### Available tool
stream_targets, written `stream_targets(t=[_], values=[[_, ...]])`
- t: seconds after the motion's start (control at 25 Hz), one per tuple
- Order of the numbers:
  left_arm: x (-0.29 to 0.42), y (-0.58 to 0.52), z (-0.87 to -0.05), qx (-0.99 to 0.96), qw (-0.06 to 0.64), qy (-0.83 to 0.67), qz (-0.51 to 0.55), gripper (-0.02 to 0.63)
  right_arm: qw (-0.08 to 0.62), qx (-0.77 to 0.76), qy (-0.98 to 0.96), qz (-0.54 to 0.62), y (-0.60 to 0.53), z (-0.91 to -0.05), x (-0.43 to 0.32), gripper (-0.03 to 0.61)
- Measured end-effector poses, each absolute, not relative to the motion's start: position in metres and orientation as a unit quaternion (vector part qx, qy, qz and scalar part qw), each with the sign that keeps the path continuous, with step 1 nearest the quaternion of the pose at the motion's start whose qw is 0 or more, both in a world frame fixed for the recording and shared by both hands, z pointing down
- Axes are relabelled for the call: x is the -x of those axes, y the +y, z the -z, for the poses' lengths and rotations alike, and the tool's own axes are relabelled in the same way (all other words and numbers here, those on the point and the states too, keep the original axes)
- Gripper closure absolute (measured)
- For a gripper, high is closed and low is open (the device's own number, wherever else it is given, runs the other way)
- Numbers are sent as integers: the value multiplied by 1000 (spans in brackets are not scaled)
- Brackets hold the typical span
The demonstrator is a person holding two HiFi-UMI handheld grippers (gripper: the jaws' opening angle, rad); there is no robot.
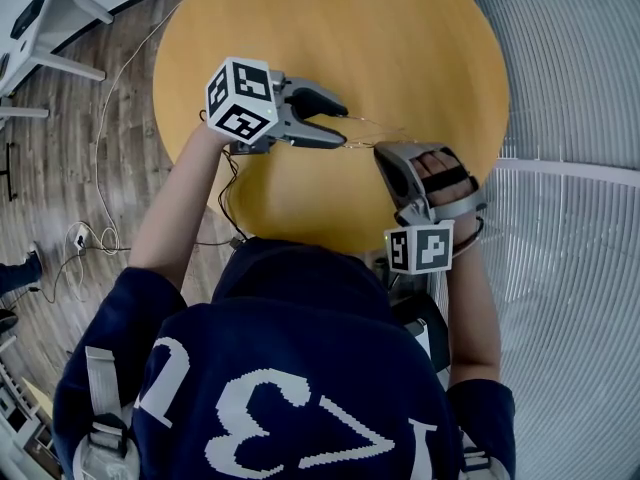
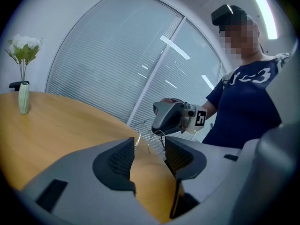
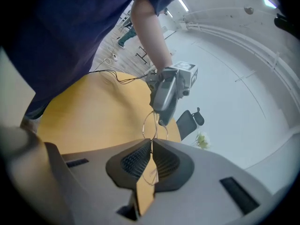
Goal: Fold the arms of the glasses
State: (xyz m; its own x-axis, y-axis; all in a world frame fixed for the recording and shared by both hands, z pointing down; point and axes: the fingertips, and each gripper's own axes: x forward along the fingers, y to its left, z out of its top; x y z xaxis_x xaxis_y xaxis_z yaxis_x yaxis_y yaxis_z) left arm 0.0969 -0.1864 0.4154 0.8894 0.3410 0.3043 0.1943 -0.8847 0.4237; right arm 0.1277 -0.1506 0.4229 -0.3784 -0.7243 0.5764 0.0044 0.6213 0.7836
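Head view with both gripper views: the fold is being set up. The right tongs (image 1: 384, 154) are closed on the glasses (image 1: 374, 134), a thin wire-rimmed pair. The right gripper view shows the pads pressed together on the wire of the frame (image 3: 150, 123), with a rim looping out ahead of the tips. The glasses hang in the air over the round wooden desk (image 1: 420, 38), above its near part on the person's side, and do not rest on it.

The left tongs (image 1: 340, 124) face them from the left with jaws well apart and nothing gripped. In the left gripper view, one thin wire of the glasses (image 2: 149, 136) stands just beside the left pad, at the mouth of the tongs (image 2: 149, 158), with no pad pressing on it. Which part of the frame that wire is cannot be told.

Progress, as a judgement: the frame is steadied, but no arm looks folded yet, and the wires are too fine to be sure. Both folds appear to remain. A vase of flowers (image 2: 23, 97) stands at the desk's far edge, well clear.
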Motion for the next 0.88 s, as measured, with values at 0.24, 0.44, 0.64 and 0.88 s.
stream_targets(t=[0.24, 0.44, 0.64, 0.88], values=[[-98, -146, -413, -943, 184, 190, -204, 400, 505, -258, -750, 342, -157, -426, -130, 543], [-100, -150, -420, -951, 184, 158, -190, 400, 506, -262, -753, 327, -157, -436, -131, 543], [-90, -168, -422, -963, 174, 94, -181, 400, 511, -268, -757, 307, -160, -441, -135, 543], [-73, -173, -433, -966, 190, 39, -172, 400, 534, -269, -766, 236, -161, -496, -155, 543]])
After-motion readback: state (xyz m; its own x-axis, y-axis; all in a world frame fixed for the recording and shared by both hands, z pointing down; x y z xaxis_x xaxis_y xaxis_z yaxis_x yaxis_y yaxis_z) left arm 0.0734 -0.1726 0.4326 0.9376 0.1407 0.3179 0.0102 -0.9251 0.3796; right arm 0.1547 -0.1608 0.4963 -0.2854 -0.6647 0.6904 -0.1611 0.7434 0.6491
